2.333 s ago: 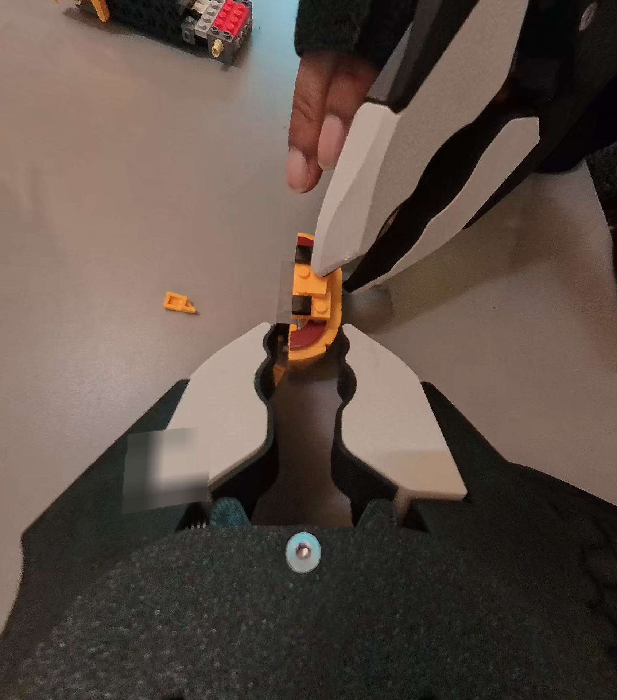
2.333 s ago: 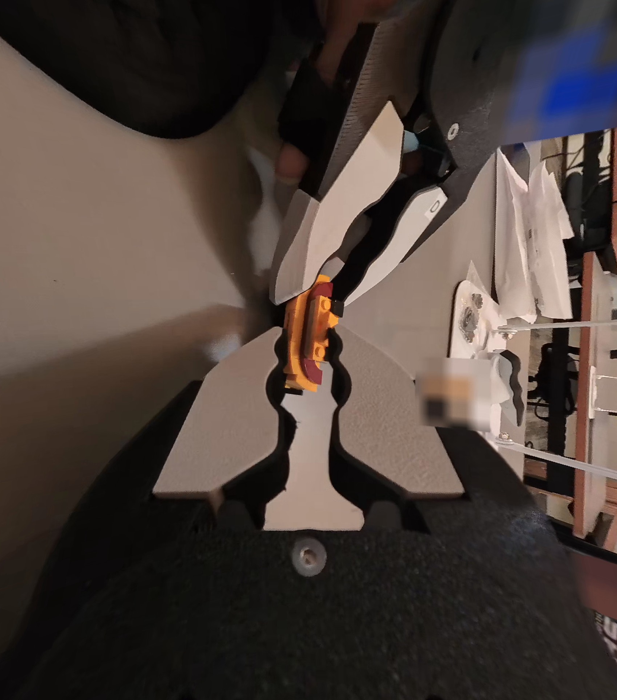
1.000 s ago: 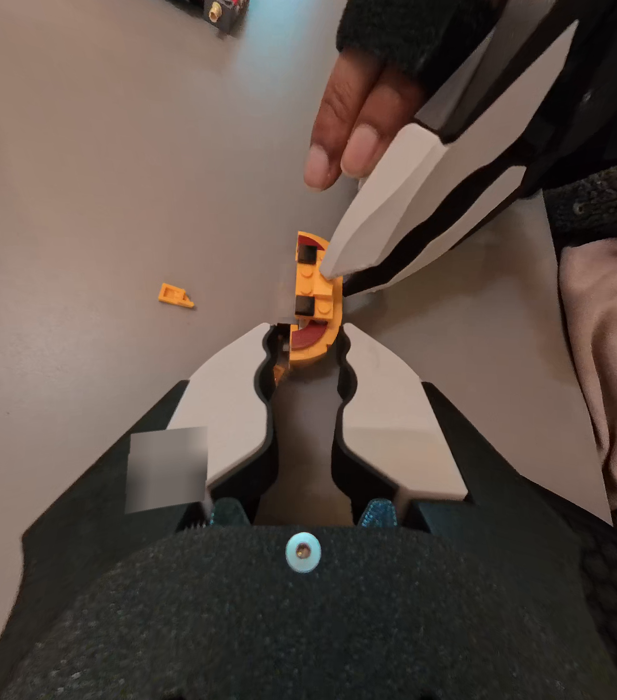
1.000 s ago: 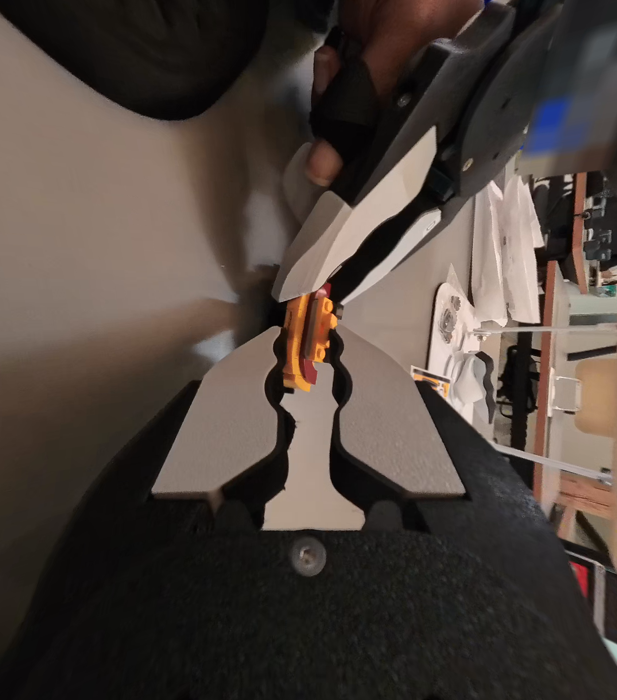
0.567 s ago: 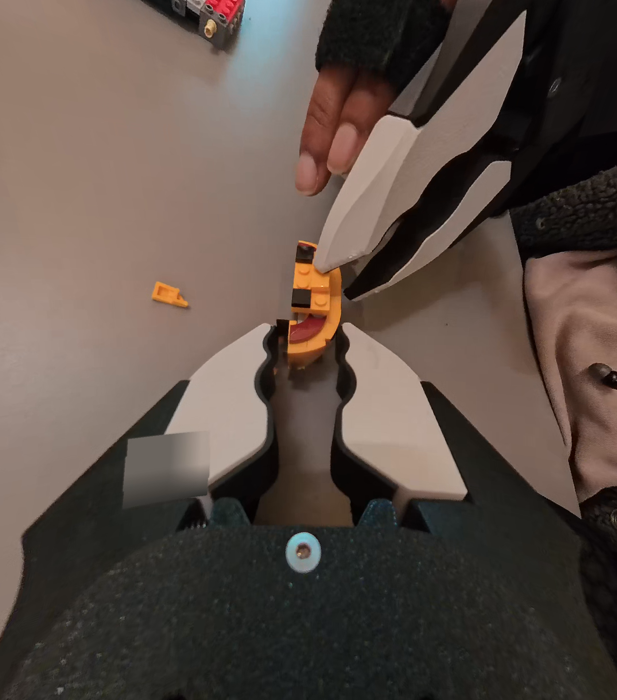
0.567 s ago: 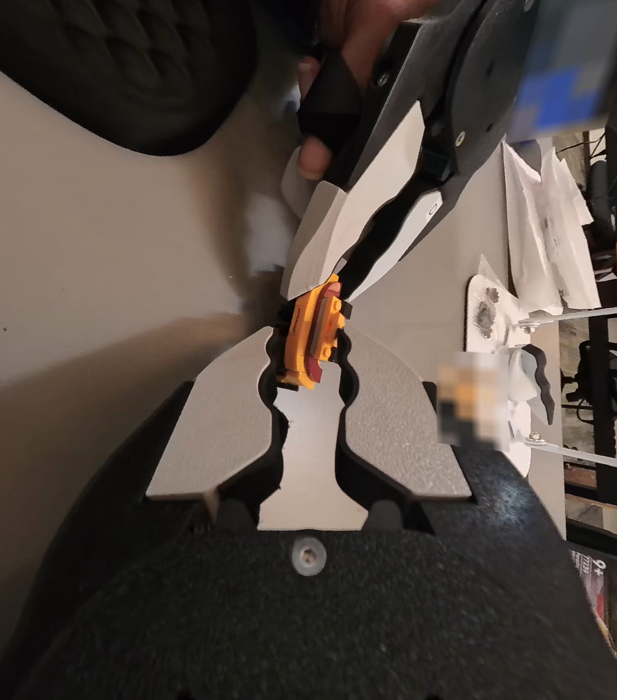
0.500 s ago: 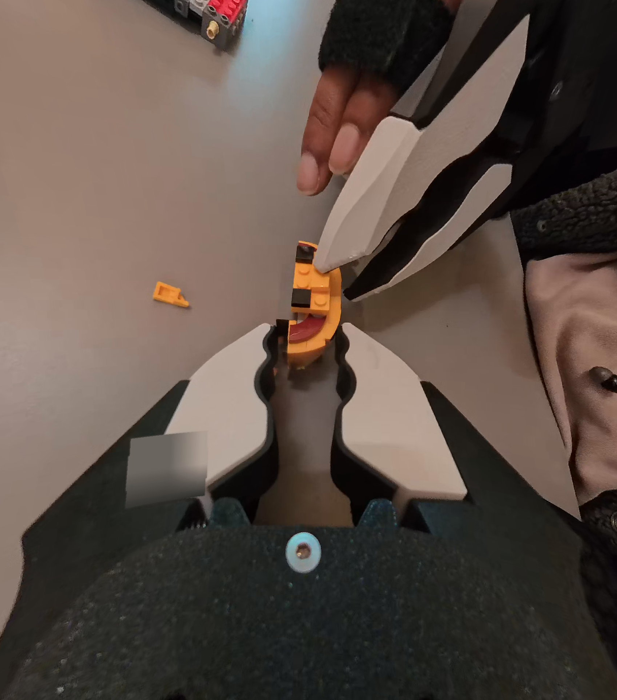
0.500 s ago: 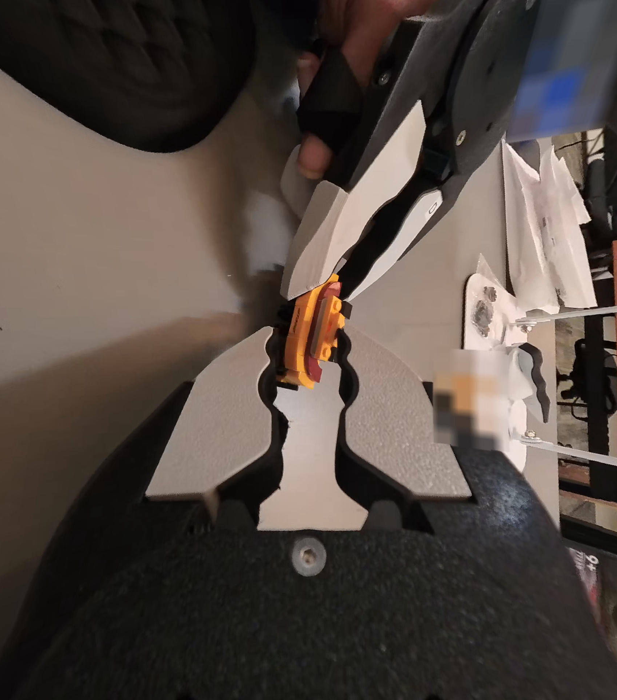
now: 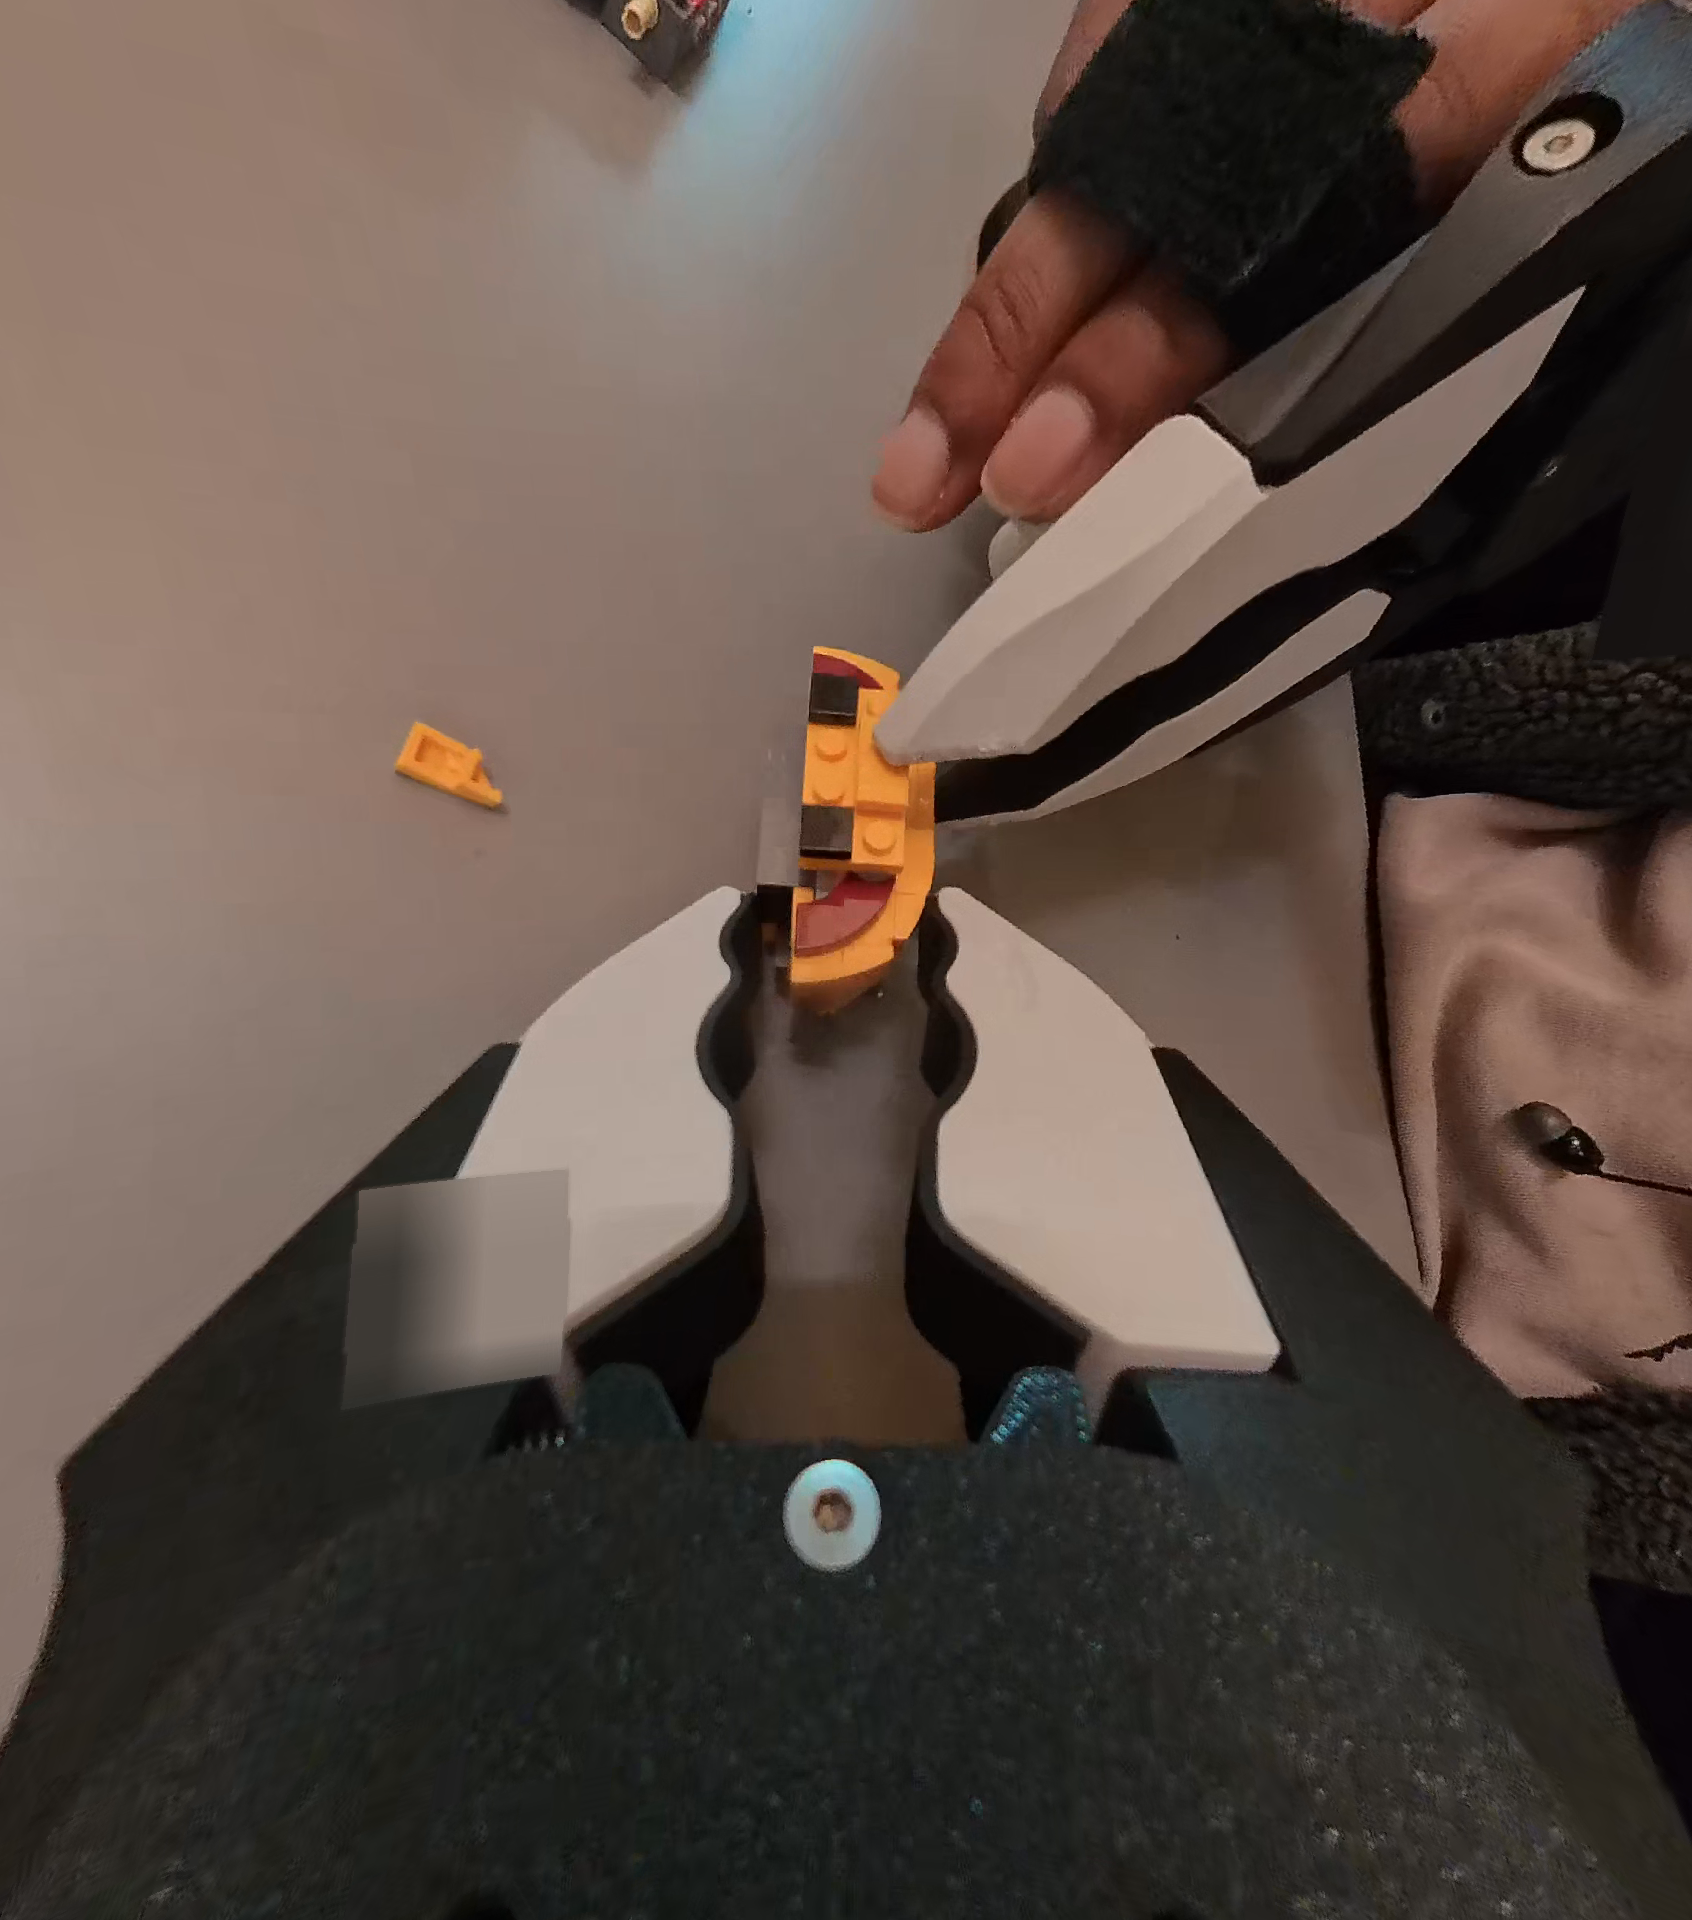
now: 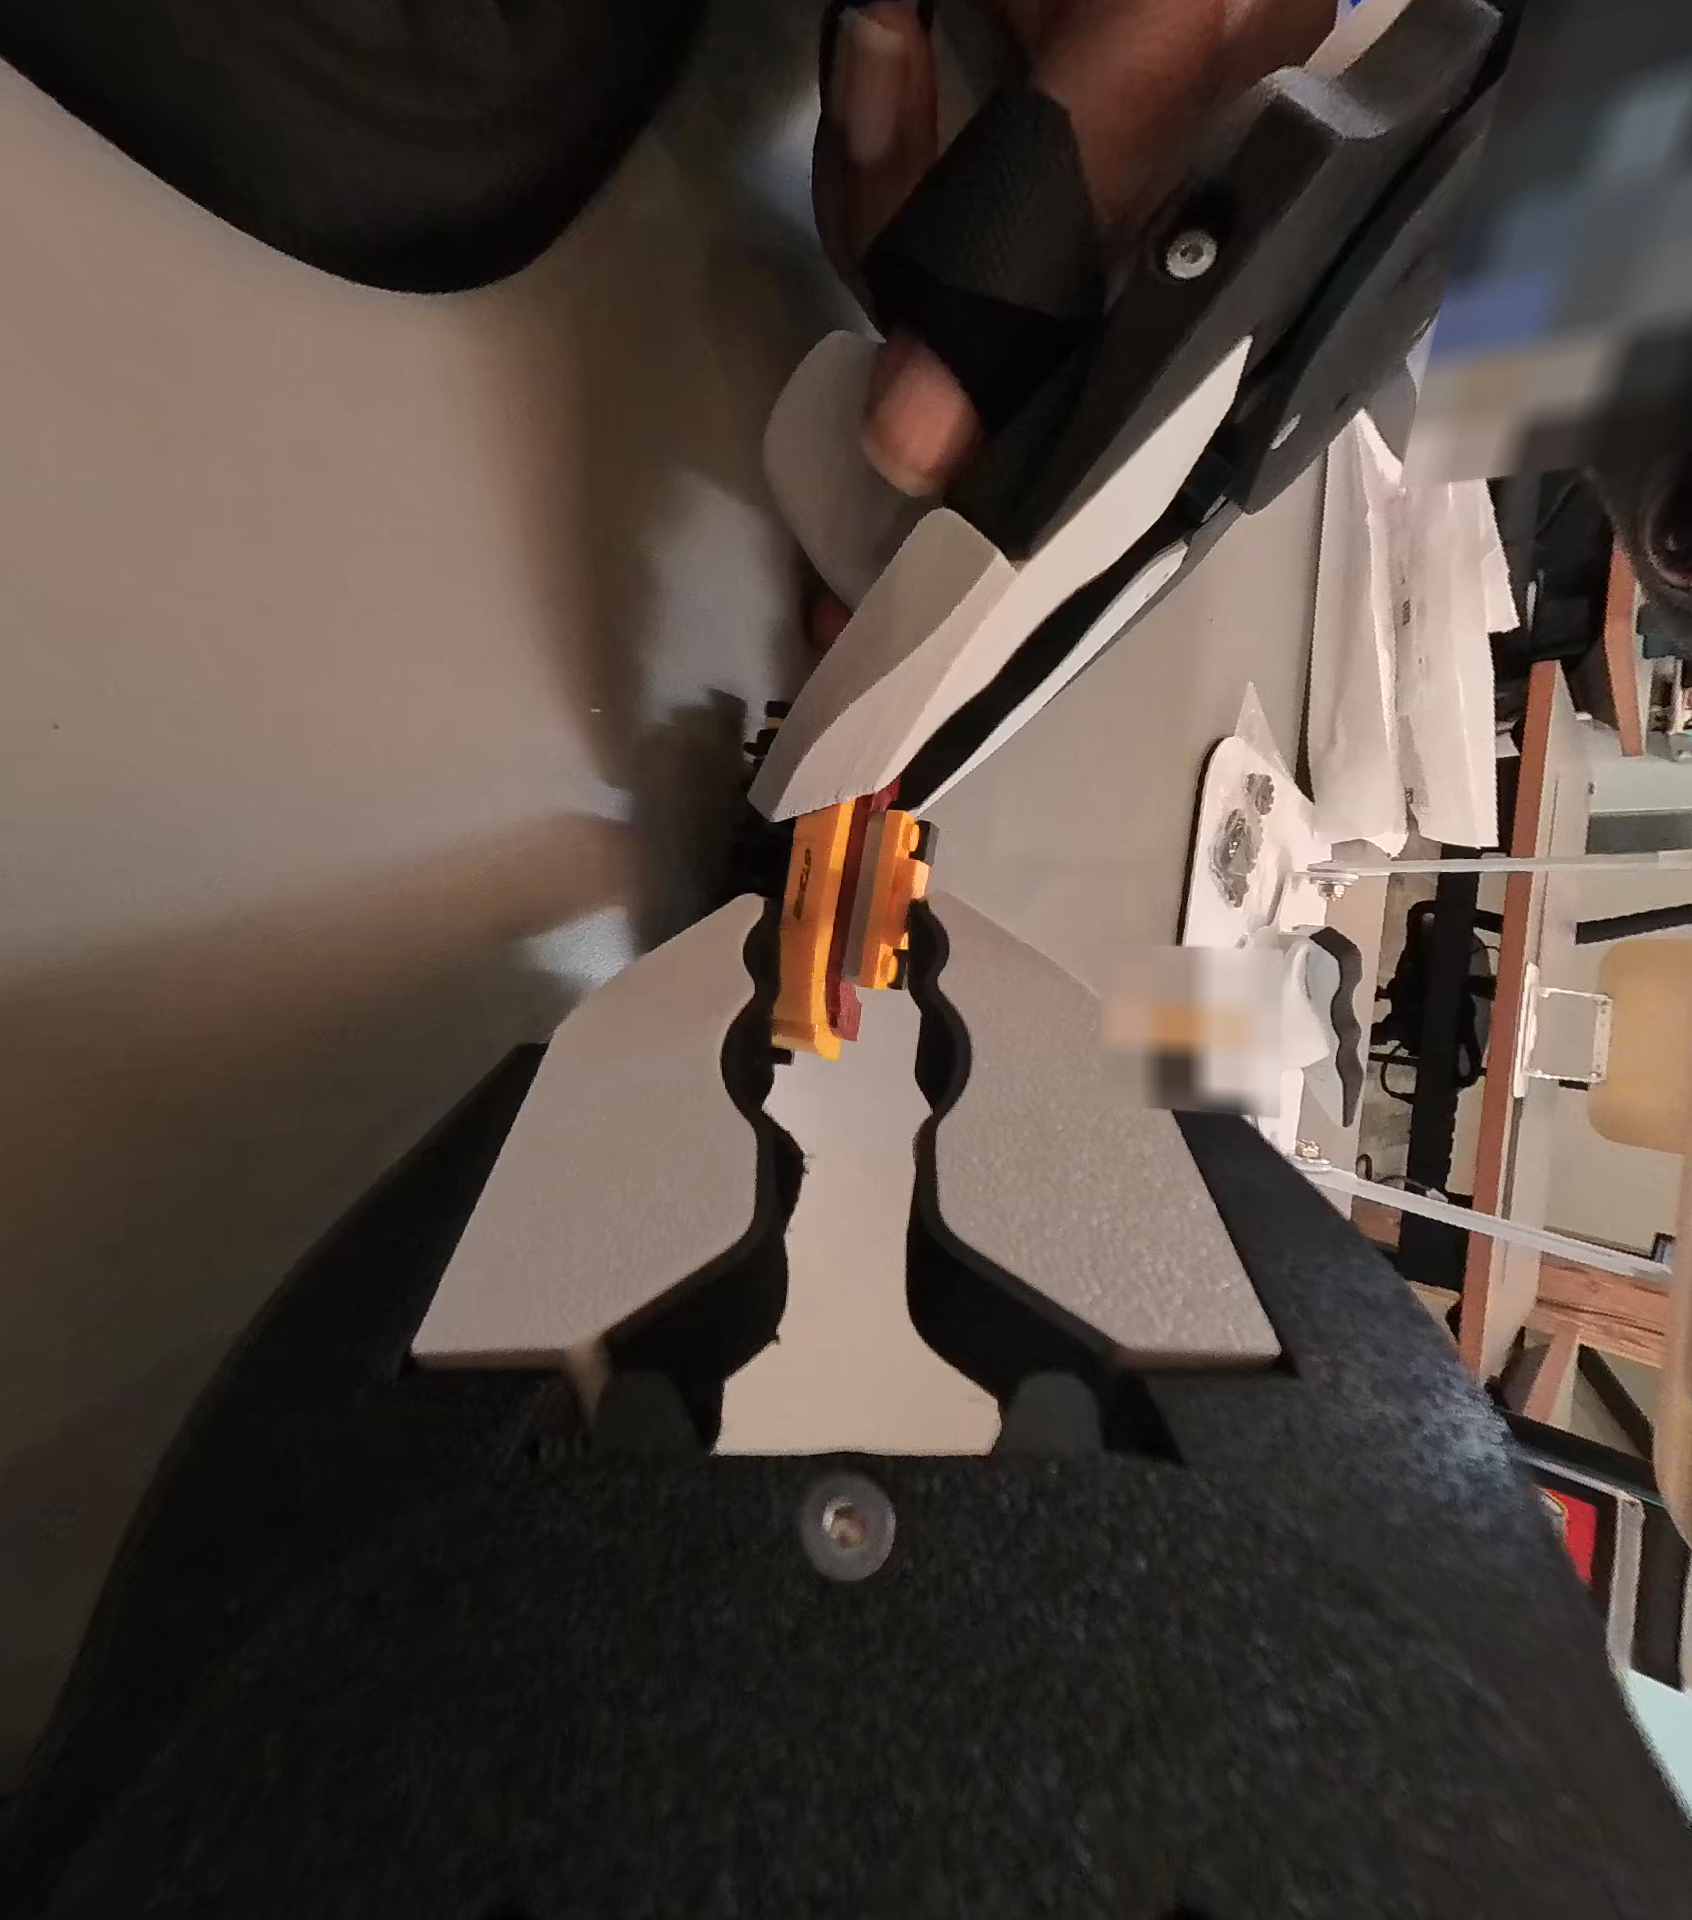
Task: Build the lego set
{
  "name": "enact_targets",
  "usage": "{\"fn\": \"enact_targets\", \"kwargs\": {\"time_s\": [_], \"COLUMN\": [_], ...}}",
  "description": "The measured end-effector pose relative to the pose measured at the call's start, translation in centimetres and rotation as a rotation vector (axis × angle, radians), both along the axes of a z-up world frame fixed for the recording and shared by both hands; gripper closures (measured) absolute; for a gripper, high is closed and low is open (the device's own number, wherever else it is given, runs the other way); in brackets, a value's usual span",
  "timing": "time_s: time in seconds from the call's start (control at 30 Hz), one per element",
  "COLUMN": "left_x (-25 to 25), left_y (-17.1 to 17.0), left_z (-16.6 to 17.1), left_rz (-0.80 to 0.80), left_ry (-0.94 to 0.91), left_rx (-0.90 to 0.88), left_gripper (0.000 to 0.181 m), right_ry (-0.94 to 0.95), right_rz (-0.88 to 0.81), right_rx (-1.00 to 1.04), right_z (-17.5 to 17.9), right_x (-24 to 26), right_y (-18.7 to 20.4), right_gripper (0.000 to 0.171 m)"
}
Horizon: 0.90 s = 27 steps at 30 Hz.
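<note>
both tools [image 9: 837, 914] pinch lego piece [image 9: 857, 821]

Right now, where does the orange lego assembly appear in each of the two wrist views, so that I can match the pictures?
Left wrist view: the orange lego assembly is just above centre, standing on edge, its studded face visible, its lower end between the left gripper fingertips.
Right wrist view: it is near centre, seen edge-on, between the right gripper fingertips.
Shared landmark: the grey table.
</note>
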<state>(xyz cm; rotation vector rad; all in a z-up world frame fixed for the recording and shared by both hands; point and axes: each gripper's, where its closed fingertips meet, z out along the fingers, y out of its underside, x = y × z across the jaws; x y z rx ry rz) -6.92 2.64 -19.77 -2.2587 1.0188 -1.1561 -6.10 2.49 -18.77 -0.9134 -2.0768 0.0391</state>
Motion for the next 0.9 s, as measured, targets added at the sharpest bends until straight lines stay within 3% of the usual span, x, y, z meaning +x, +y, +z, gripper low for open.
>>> {"fn": "enact_targets", "kwargs": {"time_s": [0.03, 0.53, 0.9], "left_x": [0.0, 0.15, 0.06], "left_y": [0.0, -0.26, -0.13], "left_z": [0.0, -0.24, -0.14], "left_rz": [0.0, -0.022, -0.013], "left_ry": [0.001, 0.058, 0.056], "left_rx": [0.0, 0.044, 0.044], "left_gripper": [0.153, 0.153, 0.153], "right_ry": [-0.002, -0.033, -0.047], "right_rz": [-0.002, -0.013, -0.045], "right_rx": [0.001, 0.007, -0.065], "right_z": [-0.01, -0.09, -0.22], "right_x": [0.0, 0.03, -0.24], "right_y": [-0.01, -0.25, -0.11], "right_gripper": [0.148, 0.149, 0.136]}}
